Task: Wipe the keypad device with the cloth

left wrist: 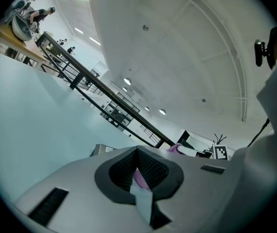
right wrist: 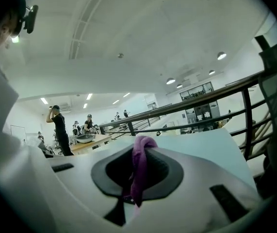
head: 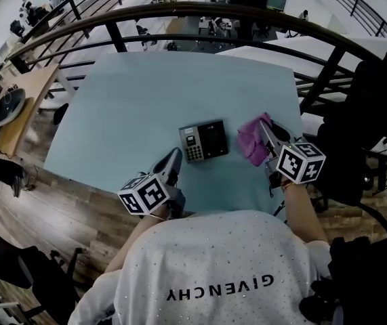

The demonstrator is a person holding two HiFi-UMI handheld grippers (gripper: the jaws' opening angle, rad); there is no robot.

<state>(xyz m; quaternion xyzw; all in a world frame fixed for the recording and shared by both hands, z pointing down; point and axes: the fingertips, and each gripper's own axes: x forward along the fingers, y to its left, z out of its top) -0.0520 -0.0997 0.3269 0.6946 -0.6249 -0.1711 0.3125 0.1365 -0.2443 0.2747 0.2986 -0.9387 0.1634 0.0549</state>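
Keypad (head: 205,141) lies on the table (head: 112,107), just ahead of the left gripper (head: 174,157), whose jaws are closed on nothing. The right gripper (head: 266,131) pinches the bunched cloth (head: 251,144) beside the keypad. The left gripper's own jaws hide all but a corner of the keypad in its view.

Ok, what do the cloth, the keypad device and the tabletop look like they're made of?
Cloth: soft purple fabric, matte; it bunches and droops from the right tongs. Keypad device: likely hard plastic, with a grey keypad half and a smooth dark half. Table: smooth pale blue top, probably laminate; can't tell for sure.
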